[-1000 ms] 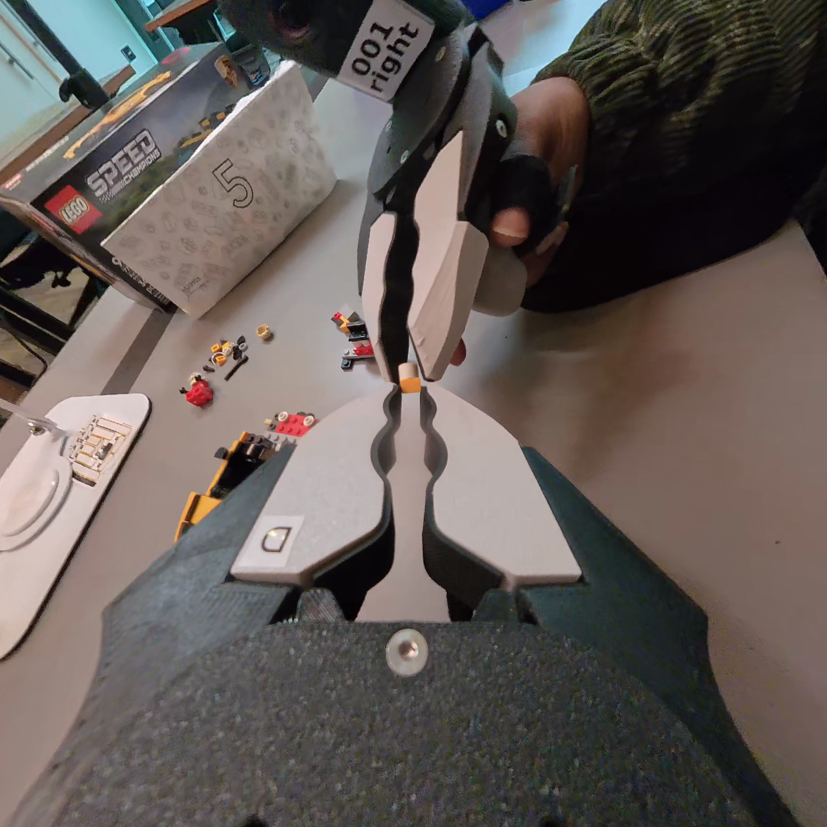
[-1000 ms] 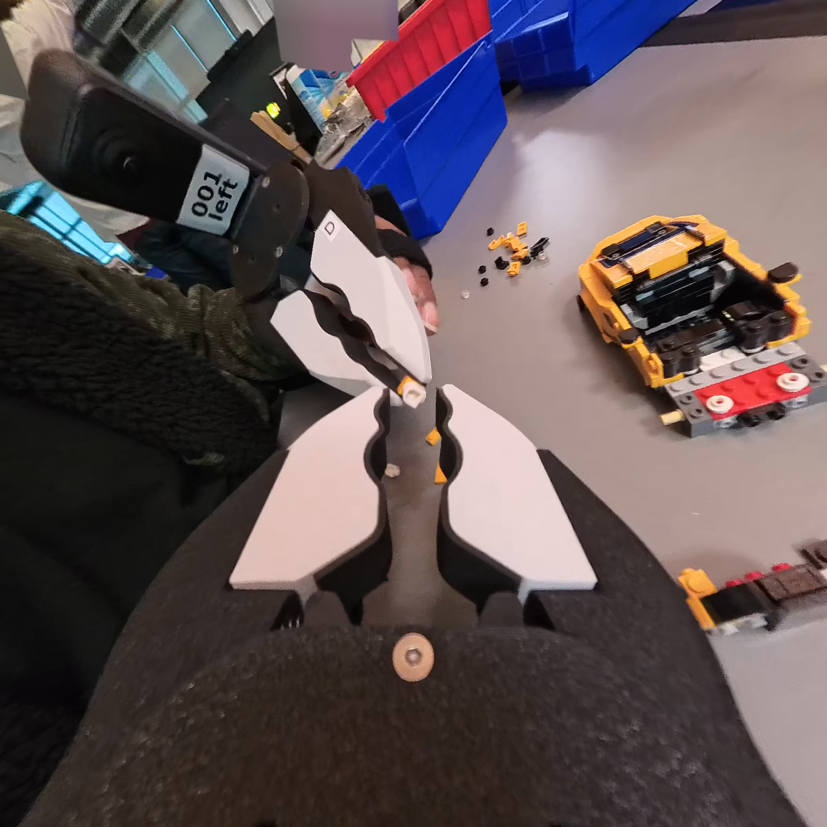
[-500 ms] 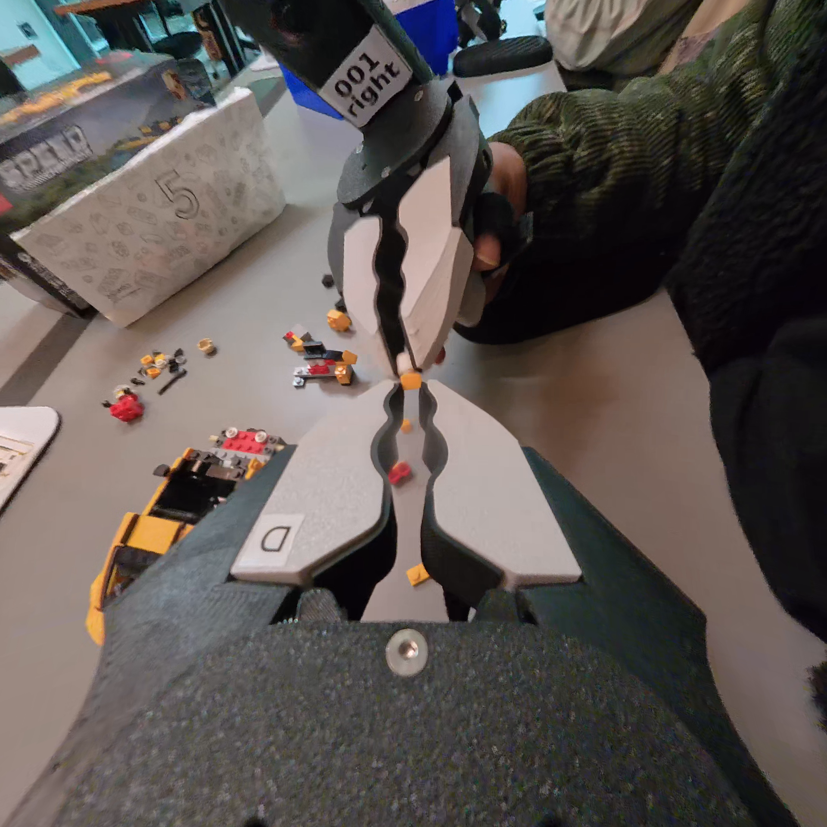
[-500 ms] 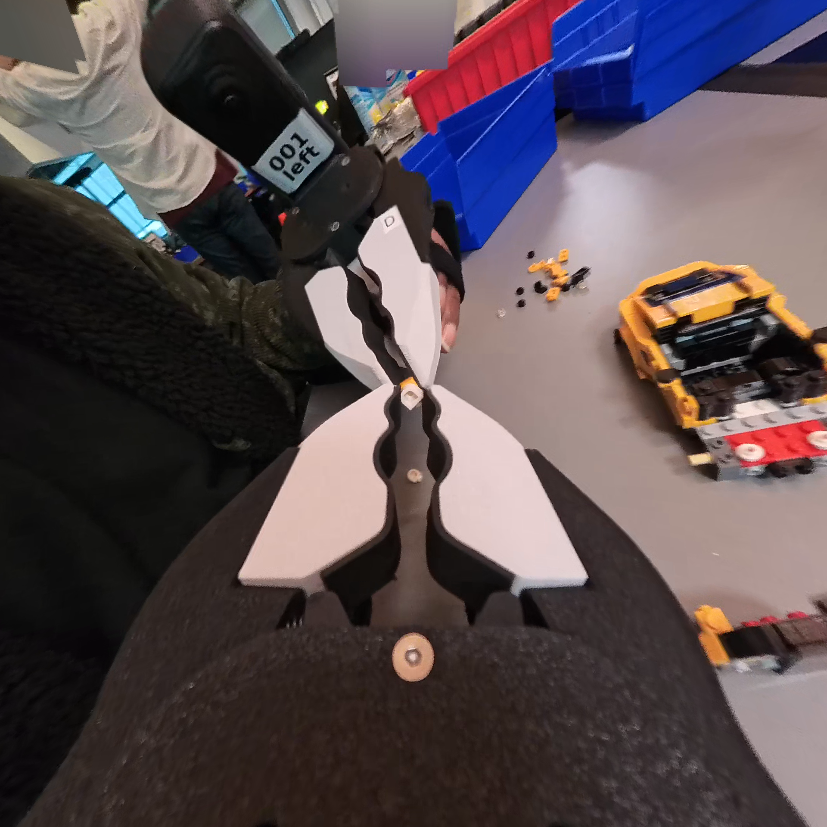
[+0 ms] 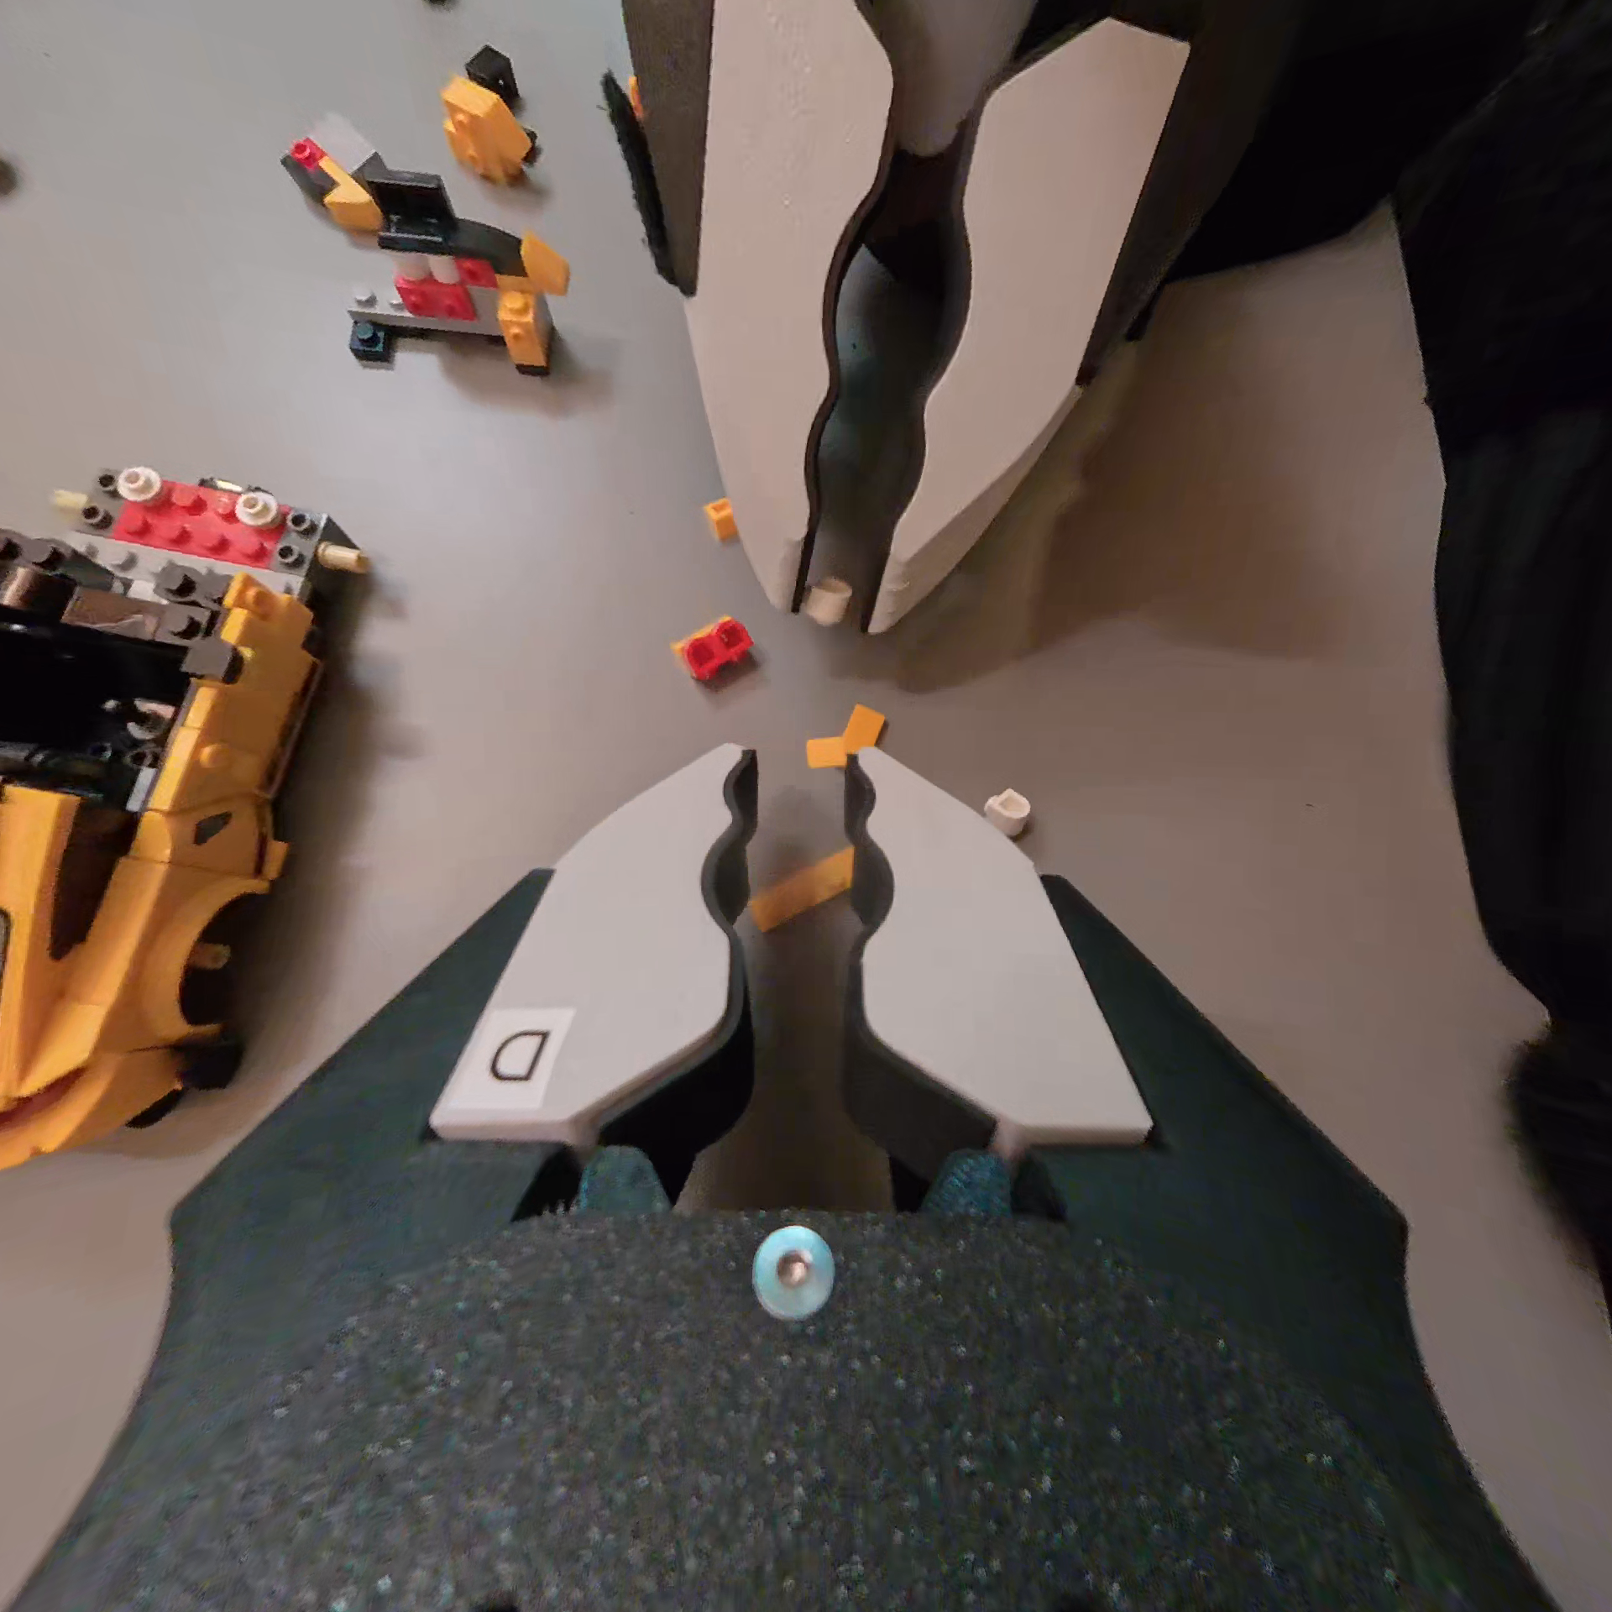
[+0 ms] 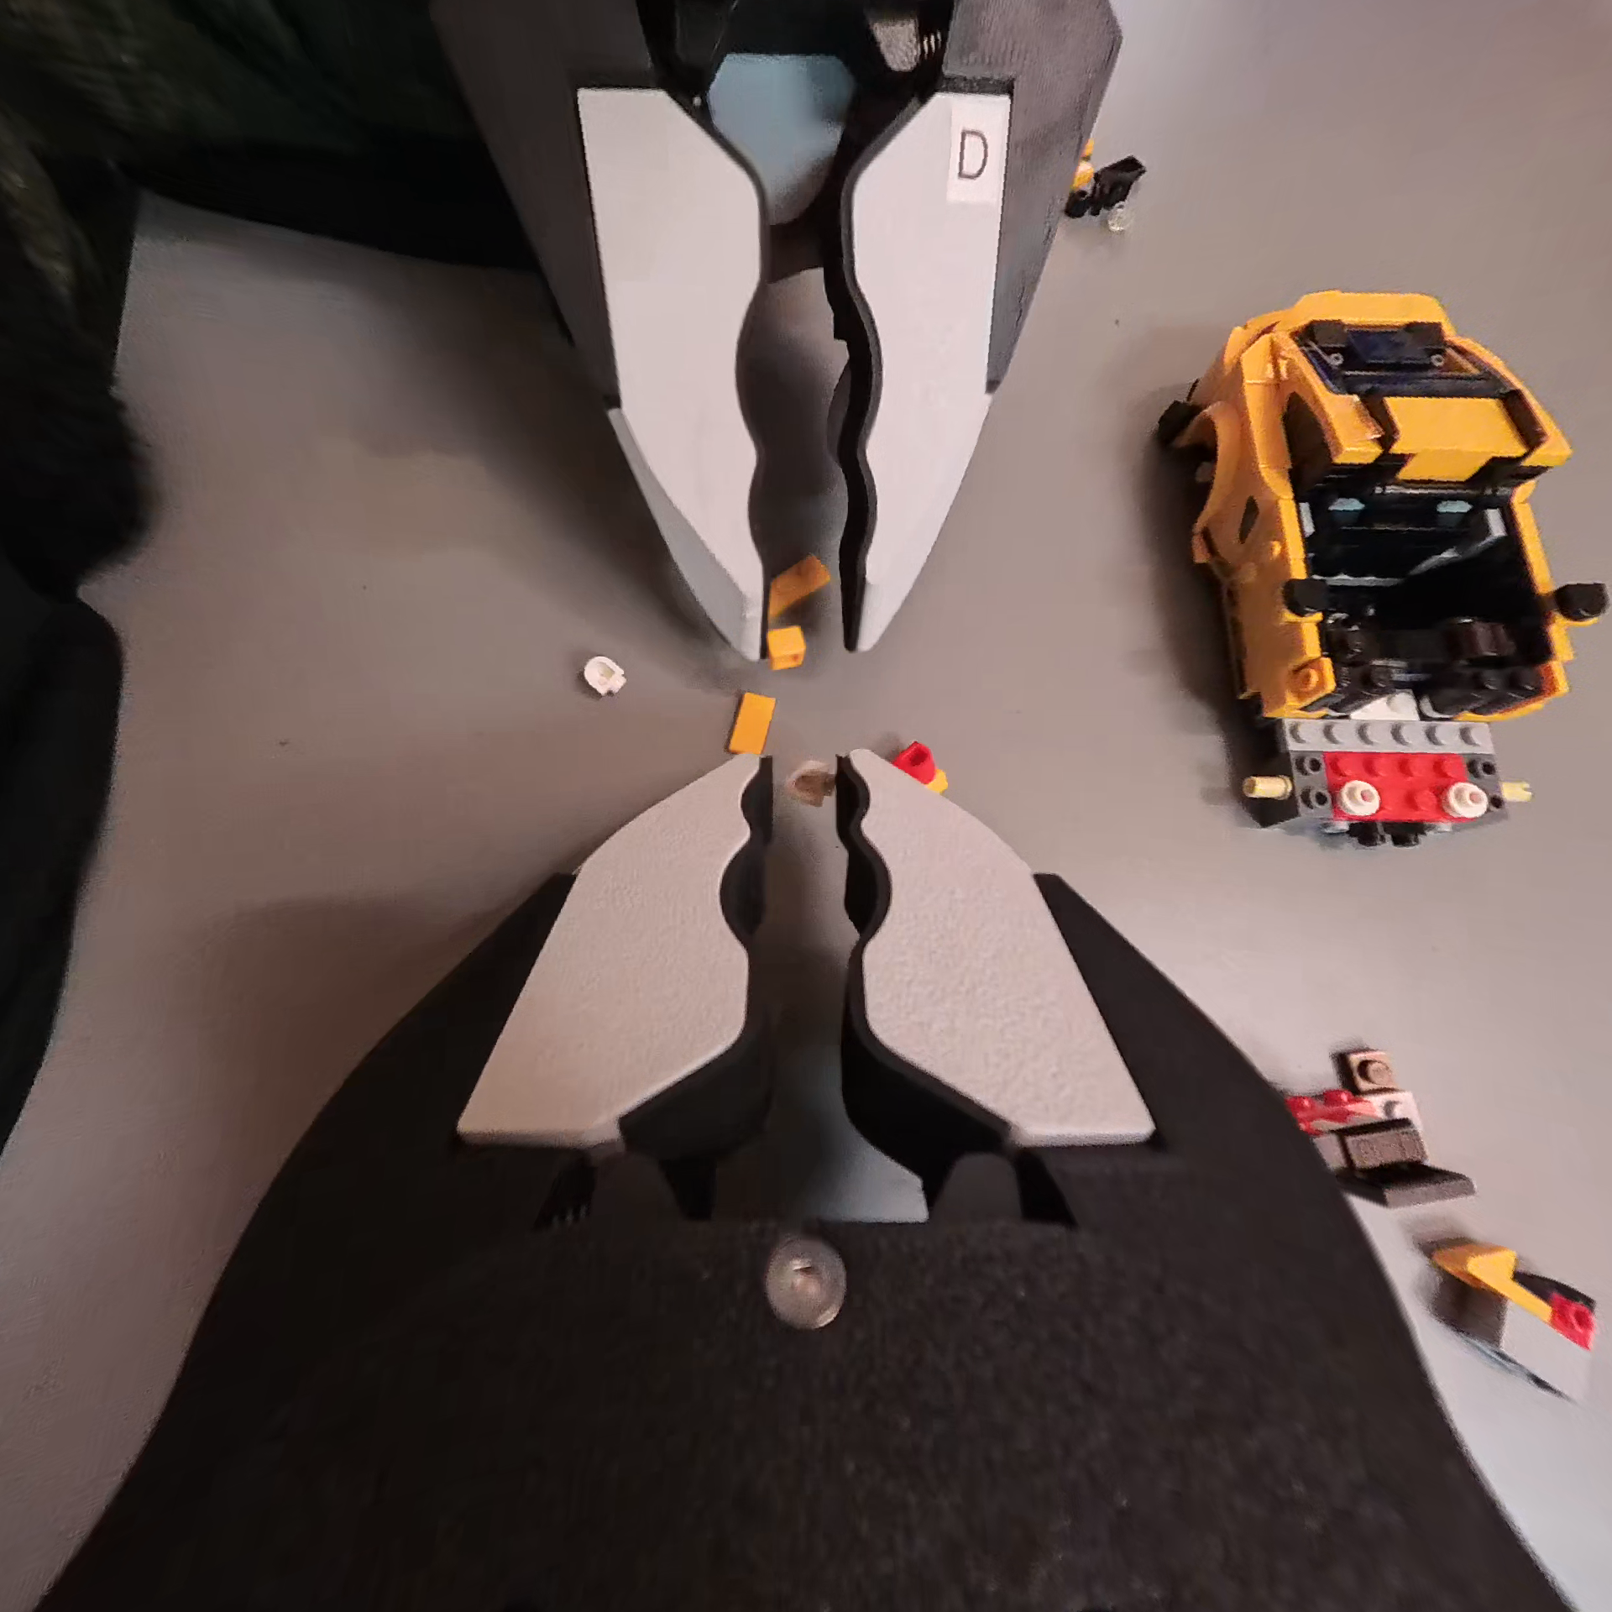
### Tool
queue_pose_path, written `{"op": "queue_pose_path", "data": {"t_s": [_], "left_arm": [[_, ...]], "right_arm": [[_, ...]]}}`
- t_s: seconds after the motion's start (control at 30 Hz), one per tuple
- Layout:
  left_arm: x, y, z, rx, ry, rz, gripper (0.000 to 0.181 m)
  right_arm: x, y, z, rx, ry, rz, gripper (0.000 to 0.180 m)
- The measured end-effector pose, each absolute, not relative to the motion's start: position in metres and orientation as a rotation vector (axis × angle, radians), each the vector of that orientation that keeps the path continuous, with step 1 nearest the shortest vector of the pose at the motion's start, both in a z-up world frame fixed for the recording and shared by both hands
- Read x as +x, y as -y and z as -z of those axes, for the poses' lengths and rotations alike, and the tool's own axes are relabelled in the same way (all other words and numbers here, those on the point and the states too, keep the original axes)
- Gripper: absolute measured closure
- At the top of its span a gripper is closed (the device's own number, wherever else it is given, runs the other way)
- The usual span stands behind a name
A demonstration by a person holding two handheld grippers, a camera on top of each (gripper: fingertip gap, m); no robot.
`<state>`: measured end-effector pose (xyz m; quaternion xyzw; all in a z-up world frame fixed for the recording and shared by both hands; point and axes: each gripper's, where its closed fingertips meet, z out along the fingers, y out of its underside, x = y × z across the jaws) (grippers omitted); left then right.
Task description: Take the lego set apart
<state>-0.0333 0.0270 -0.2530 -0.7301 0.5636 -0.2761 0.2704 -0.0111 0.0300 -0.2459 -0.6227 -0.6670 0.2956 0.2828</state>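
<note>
Trouble, if it comes, will likely come from the cream round stud (image 5: pixel 827 600), which sits between the tips of the right gripper (image 5: pixel 833 606). Those fingers stand narrow, and I cannot tell whether they pinch it or whether it sits loose. If loose, it could drop, roll across the smooth grey tabletop (image 5: pixel 1221 741) and be lost among the litter.

The left gripper (image 5: pixel 798 768) faces it tip to tip from six o'clock. Its fingers are a little apart and hold nothing, and orange plates (image 5: pixel 844 737) lie on the tabletop under and just beyond them. A careless sweep there would scatter these, along with the red brick (image 5: pixel 715 647) and a white stud (image 5: pixel 1007 813) close by.

The lego car (image 5: pixel 131 829) rests at nine o'clock of the left gripper, well apart, with its roof off and red plates bare. A small pulled-off sub-assembly (image 5: pixel 454 288) lies at eleven.

Of the room I see almost nothing, only a dark sleeve (image 5: pixel 1526 523) at three o'clock.
</note>
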Motion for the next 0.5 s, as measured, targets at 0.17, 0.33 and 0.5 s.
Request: {"op": "queue_pose_path", "data": {"t_s": [0.17,0.33,0.5], "left_arm": [[-0.026,-0.026,0.253,-1.948,-1.507,0.768,0.158],[-0.025,-0.031,0.258,-1.952,-1.51,0.696,0.158],[-0.017,-0.031,0.254,-1.935,-1.477,0.734,0.157]], "right_arm": [[-0.013,-0.028,0.249,-1.647,1.811,-0.752,0.159],[-0.015,-0.018,0.253,-1.596,1.885,-0.736,0.15],[-0.018,-0.01,0.251,-1.576,1.902,-0.798,0.141]]}}
